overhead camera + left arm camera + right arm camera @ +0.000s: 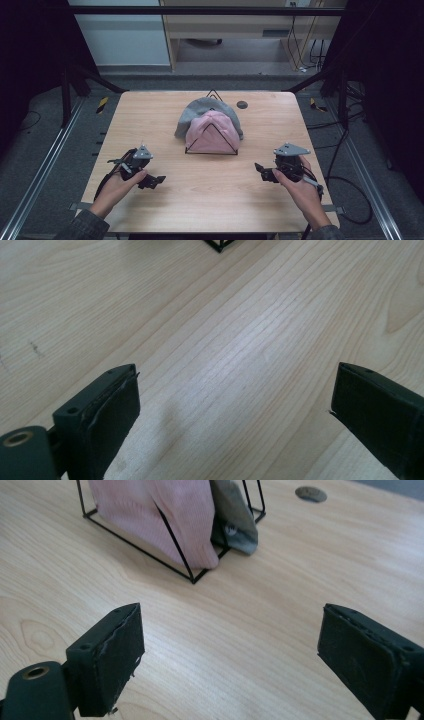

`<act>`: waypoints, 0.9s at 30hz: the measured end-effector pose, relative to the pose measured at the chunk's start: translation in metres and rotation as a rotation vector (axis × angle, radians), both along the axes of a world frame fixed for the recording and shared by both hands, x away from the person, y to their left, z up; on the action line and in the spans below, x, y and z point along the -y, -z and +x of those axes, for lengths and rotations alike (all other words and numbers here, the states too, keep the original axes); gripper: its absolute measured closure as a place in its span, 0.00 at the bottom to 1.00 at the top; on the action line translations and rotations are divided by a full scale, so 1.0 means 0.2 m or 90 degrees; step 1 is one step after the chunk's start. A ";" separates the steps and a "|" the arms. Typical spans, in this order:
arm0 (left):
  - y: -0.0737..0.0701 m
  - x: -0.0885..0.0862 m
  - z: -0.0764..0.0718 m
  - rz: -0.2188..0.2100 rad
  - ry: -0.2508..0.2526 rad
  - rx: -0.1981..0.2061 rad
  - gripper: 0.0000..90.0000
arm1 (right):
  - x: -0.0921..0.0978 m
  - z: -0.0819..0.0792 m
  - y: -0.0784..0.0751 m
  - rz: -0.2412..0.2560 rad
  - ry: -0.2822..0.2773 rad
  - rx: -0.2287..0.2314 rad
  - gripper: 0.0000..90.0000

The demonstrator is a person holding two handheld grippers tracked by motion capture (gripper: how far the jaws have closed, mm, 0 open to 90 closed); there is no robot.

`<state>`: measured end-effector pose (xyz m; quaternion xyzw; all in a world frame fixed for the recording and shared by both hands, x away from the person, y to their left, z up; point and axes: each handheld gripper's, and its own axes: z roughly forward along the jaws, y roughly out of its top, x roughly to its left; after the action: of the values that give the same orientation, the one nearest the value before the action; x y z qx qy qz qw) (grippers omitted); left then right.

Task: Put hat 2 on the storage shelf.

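Observation:
A pink cap (212,132) and a grey cap (200,112) hang on a black wire rack (212,131) at the middle of the wooden table (150,115). In the right gripper view the pink cap (160,515) stands in front of the grey cap (235,520) inside the rack (172,545). My left gripper (154,181) rests low at the front left, open, nothing between its jaws. My right gripper (262,171) rests at the front right, open and empty, pointing toward the rack. A corner of the rack (219,245) shows at the top of the left gripper view.
A dark round hole cover (242,104) lies on the table behind the rack, right of centre; the same hole cover (310,493) shows in the right gripper view. Metal rails run along both sides of the table. Cables trail over the floor at the right.

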<state>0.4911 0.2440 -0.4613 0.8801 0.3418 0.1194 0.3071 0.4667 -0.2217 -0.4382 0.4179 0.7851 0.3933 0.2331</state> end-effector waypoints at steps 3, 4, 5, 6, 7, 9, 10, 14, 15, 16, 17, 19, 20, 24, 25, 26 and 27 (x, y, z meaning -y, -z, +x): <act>0.02 -0.01 0.01 0.006 -0.007 -0.002 0.06 | 0.00 0.00 0.04 0.000 -0.001 -0.016 0.14; 0.03 -0.02 0.01 0.005 -0.010 -0.002 0.06 | 0.00 0.00 0.05 0.000 -0.005 -0.021 0.14; 0.03 -0.02 0.01 0.009 -0.013 -0.001 0.06 | 0.00 0.00 0.06 0.002 -0.007 -0.025 0.14; 0.04 -0.03 0.02 0.012 -0.015 -0.004 0.06 | -0.01 0.00 0.09 -0.002 -0.011 -0.037 0.14; 0.04 -0.03 0.02 0.012 -0.015 -0.004 0.06 | -0.01 0.00 0.09 -0.002 -0.011 -0.037 0.14; 0.06 -0.04 0.02 0.013 -0.020 -0.007 0.06 | -0.01 -0.01 0.11 -0.004 -0.014 -0.048 0.13; 0.06 -0.04 0.02 0.015 -0.023 -0.006 0.06 | -0.02 -0.01 0.13 -0.003 -0.016 -0.055 0.13; 0.08 -0.06 0.03 0.016 -0.028 -0.010 0.06 | -0.04 0.00 0.17 -0.006 -0.022 -0.070 0.13; 0.09 -0.07 0.03 0.014 -0.030 -0.010 0.06 | -0.05 0.00 0.18 -0.004 -0.020 -0.075 0.12; 0.09 -0.07 0.04 0.012 -0.034 -0.011 0.06 | -0.05 0.01 0.19 -0.006 -0.018 -0.078 0.12; 0.10 -0.07 0.04 0.013 -0.036 -0.010 0.06 | -0.05 0.02 0.20 -0.003 -0.014 -0.081 0.12; 0.11 -0.08 0.05 0.013 -0.040 -0.013 0.05 | -0.06 0.03 0.22 0.008 -0.003 -0.089 0.12; 0.12 -0.09 0.05 0.011 -0.044 -0.017 0.05 | -0.06 0.04 0.23 0.010 0.001 -0.091 0.12; 0.15 -0.10 0.06 0.006 -0.051 -0.019 0.05 | -0.07 0.07 0.26 0.006 0.012 -0.106 0.11; 0.15 -0.10 0.06 0.005 -0.055 -0.025 0.05 | -0.07 0.07 0.27 0.003 0.010 -0.108 0.11; 0.16 -0.10 0.07 0.006 -0.057 -0.026 0.05 | -0.07 0.07 0.27 0.001 0.011 -0.111 0.11; 0.16 -0.11 0.07 0.009 -0.057 -0.025 0.05 | -0.07 0.08 0.28 0.003 0.015 -0.115 0.11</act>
<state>0.5046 0.2650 -0.4935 0.8684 0.3856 0.1183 0.2885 0.4818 -0.2072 -0.4943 0.4615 0.7969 0.3531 0.1654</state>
